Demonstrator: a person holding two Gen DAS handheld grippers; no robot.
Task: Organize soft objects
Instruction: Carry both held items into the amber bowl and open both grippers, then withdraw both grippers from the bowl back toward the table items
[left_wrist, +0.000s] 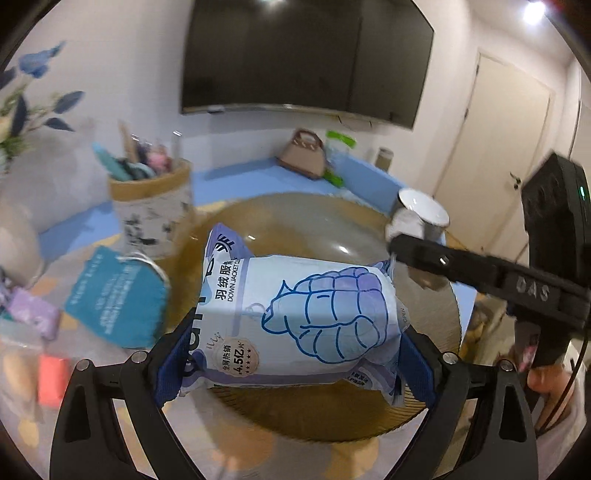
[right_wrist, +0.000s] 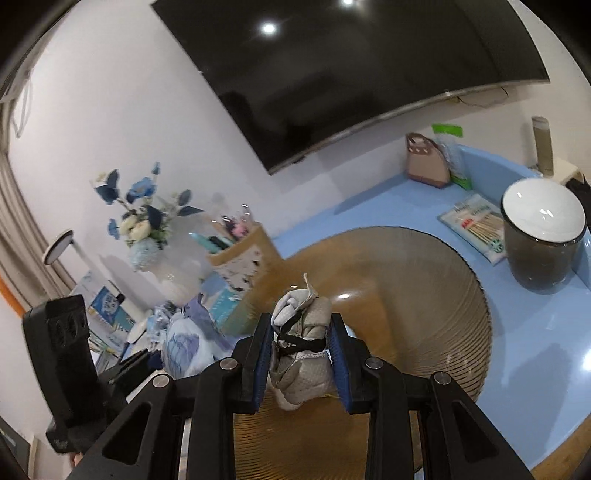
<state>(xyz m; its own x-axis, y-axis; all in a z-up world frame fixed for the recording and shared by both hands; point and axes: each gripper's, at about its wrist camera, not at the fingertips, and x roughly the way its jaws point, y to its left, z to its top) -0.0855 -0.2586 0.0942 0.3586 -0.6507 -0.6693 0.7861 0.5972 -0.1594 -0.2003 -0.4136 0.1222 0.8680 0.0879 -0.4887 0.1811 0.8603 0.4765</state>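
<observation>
My left gripper (left_wrist: 295, 362) is shut on a soft white-and-blue wipes pack (left_wrist: 299, 314) printed with a down jacket, held above a round amber glass plate (left_wrist: 314, 413). The pack also shows at the lower left of the right wrist view (right_wrist: 186, 349). My right gripper (right_wrist: 301, 354) is shut on a bundled grey mesh cloth with a black strap (right_wrist: 304, 347), held over the same plate (right_wrist: 406, 314). The right gripper shows in the left wrist view (left_wrist: 406, 254) at the right, over the plate's far edge.
A blue tabletop (right_wrist: 535, 350) bears a dark cup with white inside (right_wrist: 543, 236), a cotton-swab pack (right_wrist: 476, 225), a bamboo-rimmed holder of items (left_wrist: 153, 210), a teal packet (left_wrist: 118, 299), a beige handbag (left_wrist: 303, 153) and a flower vase (right_wrist: 147, 236). A TV (left_wrist: 306, 55) hangs on the wall.
</observation>
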